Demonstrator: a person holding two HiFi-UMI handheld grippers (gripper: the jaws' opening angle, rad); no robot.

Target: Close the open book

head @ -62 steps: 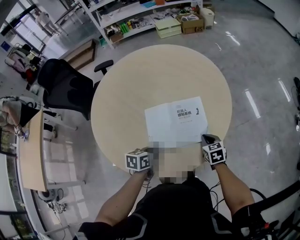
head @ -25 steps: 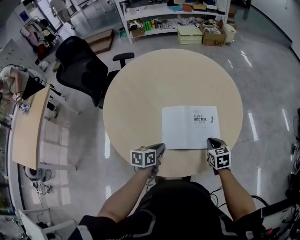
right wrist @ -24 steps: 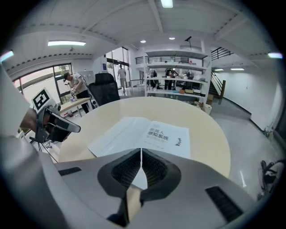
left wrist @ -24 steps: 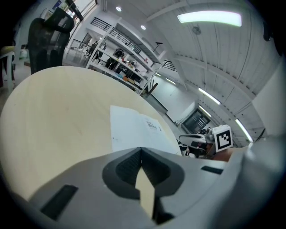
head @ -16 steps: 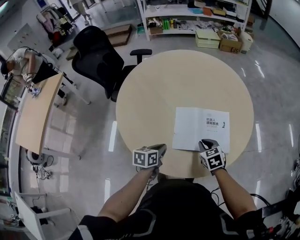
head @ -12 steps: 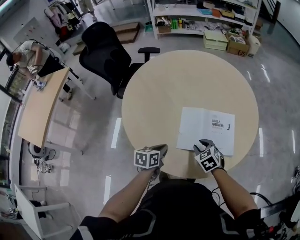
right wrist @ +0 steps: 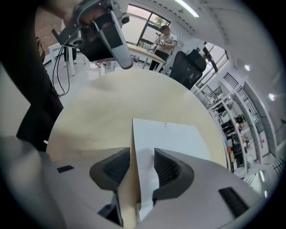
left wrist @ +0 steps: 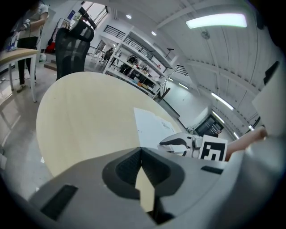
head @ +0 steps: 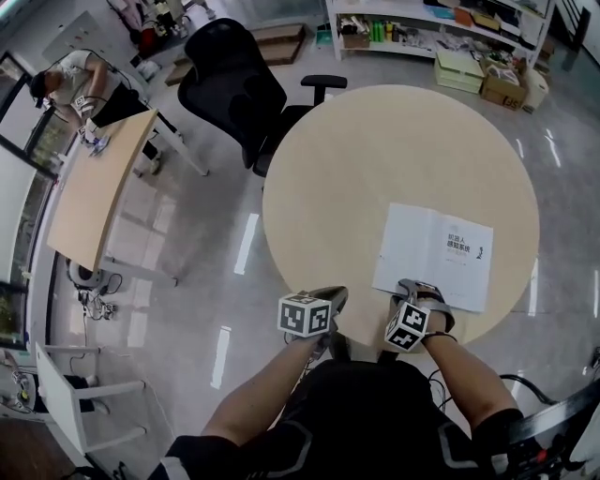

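Book (head: 433,253): open, flat, pages up, on the lower right part of the round table; right of centre in the head view.
Book's long axis: left to right across the head view, dipping a little toward the right; near long edge toward the person, just inside the table's rim.
Book's facing: printed title (head: 464,246) on the right-hand page, upright as read from the person's side; left-hand page plain white.
Right gripper (head: 412,289): at the book's near edge, close to its lower left corner, pointing steeply down. Jaws apart, just been opening, with the book's left edge running up between them; one jaw over bare table, the other over the white page. Pads not pressing on the paper.
Left gripper (head: 333,296): lower centre of the head view, at the table's near rim, left of the book and apart from it. Jaw tips together, nothing between them, only table showing in the slit behind.
Table (head: 375,141): round, pale wood, otherwise bare, filling the centre and right of the head view.
Office chair (head: 234,80): black, at the table's upper left rim.
Desk (head: 94,192): long, wooden, at the left of the frame, with a person (head: 80,80) at its far end, upper left.
Shelves (head: 441,23): white, stocked, along the top edge.
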